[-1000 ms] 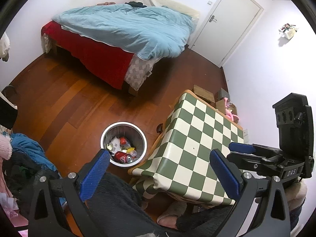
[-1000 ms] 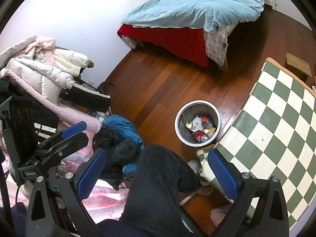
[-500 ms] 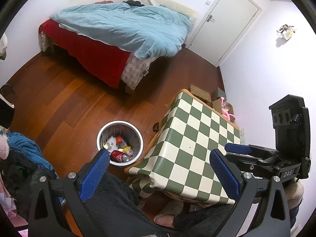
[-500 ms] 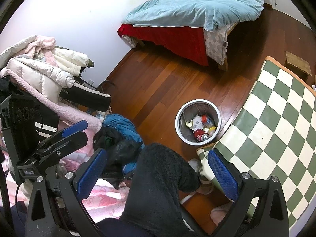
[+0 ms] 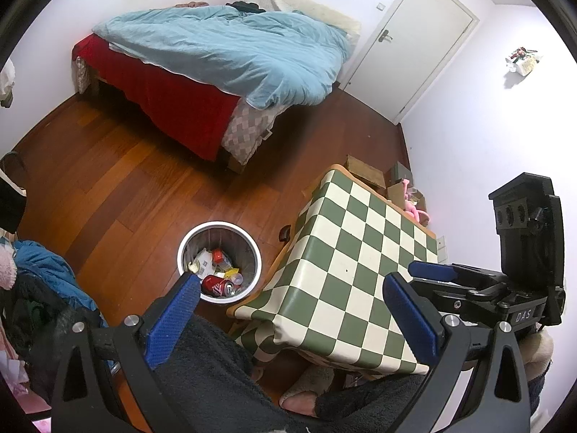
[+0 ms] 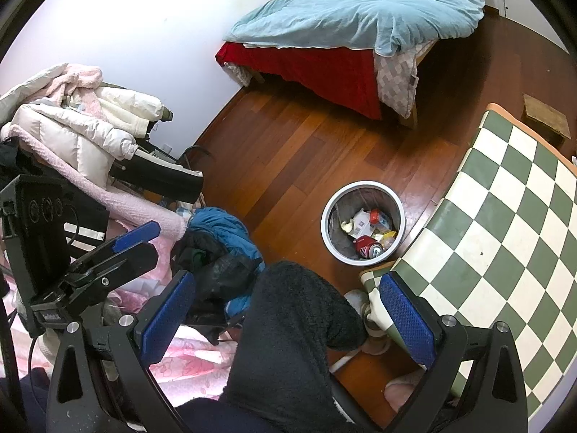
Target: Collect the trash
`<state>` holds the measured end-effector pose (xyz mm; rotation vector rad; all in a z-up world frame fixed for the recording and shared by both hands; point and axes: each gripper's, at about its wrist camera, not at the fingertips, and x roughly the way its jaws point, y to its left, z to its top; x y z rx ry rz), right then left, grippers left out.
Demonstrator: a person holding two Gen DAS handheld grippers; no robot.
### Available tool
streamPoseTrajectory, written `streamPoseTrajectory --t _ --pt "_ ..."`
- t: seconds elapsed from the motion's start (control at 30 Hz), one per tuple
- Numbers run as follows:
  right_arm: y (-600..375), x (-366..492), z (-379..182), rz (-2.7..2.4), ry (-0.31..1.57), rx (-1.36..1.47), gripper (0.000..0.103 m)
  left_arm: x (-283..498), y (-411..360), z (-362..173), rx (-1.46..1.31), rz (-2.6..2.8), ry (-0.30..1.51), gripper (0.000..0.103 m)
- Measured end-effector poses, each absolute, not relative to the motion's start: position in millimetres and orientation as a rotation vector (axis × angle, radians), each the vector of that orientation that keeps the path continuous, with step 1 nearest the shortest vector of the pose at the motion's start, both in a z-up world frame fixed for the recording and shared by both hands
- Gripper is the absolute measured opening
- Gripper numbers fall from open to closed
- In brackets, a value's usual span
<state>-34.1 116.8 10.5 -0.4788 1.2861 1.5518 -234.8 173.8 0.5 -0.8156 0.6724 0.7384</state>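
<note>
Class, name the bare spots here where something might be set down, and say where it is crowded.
Bare: the checkered tabletop, and the wood floor between the bed and the trash bin. Crowded: the clothes pile by the wall; the bin holds trash, including a red can.

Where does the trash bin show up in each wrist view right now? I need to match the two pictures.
Left wrist view: the trash bin sits lower left of centre on the wood floor, just above the left gripper.
Right wrist view: the trash bin sits right of centre, above the right gripper.
Shared landmark: the checkered table, immediately right of the bin in both.
</note>
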Motion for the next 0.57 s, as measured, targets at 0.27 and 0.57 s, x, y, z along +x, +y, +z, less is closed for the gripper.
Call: streamPoseTrajectory --t 0.27,0.57 --pt "119.3 -35.2 11.2 1.548 1.287 -0.476 0.103 -236.0 174.2 2.0 -0.816 0.740 0.669 0.103" --pt "119.6 -36.8 11.0 1.547 1.286 -0.476 0.103 -237.1 175.6 5.2 -0.820 0.738 0.660 0.103"
